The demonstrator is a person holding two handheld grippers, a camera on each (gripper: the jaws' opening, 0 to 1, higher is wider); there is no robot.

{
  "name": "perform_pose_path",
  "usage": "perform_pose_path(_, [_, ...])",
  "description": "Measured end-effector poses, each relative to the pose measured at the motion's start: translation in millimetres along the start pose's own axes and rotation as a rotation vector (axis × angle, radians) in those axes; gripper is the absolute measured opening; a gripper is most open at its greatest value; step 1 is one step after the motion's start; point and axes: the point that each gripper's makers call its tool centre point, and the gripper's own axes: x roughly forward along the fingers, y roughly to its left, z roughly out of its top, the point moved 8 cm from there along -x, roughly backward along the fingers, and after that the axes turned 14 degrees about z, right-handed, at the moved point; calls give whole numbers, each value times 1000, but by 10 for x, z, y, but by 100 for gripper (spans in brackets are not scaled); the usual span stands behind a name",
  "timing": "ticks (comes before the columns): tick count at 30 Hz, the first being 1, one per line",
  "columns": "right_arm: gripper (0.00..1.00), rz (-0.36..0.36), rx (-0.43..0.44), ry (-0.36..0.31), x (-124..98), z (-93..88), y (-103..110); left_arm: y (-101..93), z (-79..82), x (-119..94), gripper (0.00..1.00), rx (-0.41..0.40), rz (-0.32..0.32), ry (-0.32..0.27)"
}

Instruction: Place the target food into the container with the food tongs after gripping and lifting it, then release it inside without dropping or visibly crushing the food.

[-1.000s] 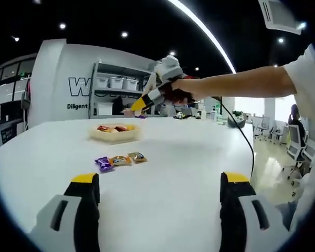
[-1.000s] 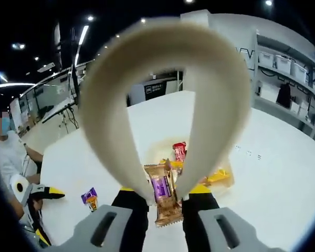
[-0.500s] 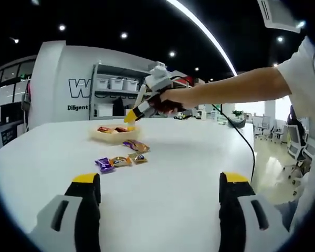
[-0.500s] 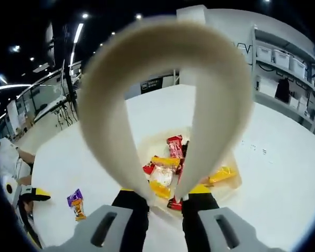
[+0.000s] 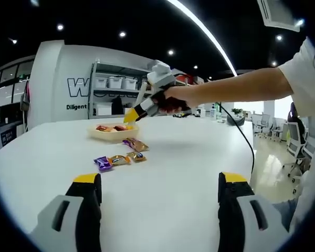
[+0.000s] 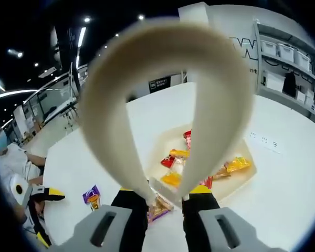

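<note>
Left gripper view looks across a broad white desk (image 5: 189, 173), the largest thing here, which runs back toward a white wall with shelves (image 5: 115, 86) holding pale storage boxes. Farther along the desk sits a shallow cream tray (image 5: 111, 132) with red and yellow wrapped snacks inside it. A person's bare arm (image 5: 241, 86) reaches in from the right, holding the right gripper (image 5: 147, 105) above and just beside the tray. On the bare desk, just in front of the tray, lies a brown-and-purple snack packet (image 5: 135, 144), outside the tray. Nearer the camera lie three small wrapped sweets (image 5: 118, 159) in a row, the leftmost purple. At the bottom of this view the left gripper (image 5: 157, 191) has its two black, yellow-tipped fingers (image 5: 86, 191) spread wide apart and released, with nothing between them. Right gripper view looks down over the same tray (image 6: 249, 168), partly hidden behind a big loop of cream food tongs (image 6: 163, 94) that rises from the right gripper's (image 6: 165, 202) fingers (image 6: 134, 202). Those fingers are clenched on the two legs of the tongs, whose tips come together low in the view. The brown snack packet (image 6: 158, 209) lies just beneath the tong tips, beside the tray's near rim; whether the tips touch it cannot be told. A purple sweet (image 6: 91, 195) lies off to the left on the desk.
</note>
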Motion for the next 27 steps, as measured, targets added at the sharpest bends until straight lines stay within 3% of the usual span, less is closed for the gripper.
perform_pose_path(3, [18, 21, 22, -1, 16, -60, 78, 7, 7, -2, 90, -11, -1, -3])
perform_pose_path(13, [19, 5, -91, 94, 147, -236, 297, 18, 4, 8, 89, -28, -1, 10])
perform_pose_path(16, [19, -2, -134, 116, 120, -280, 366, 23, 8, 9, 88, -36, -5, 9])
perform_pose_path(27, [19, -18, -113, 140, -60, -454, 354, 17, -2, 10, 87, -39, -5, 19])
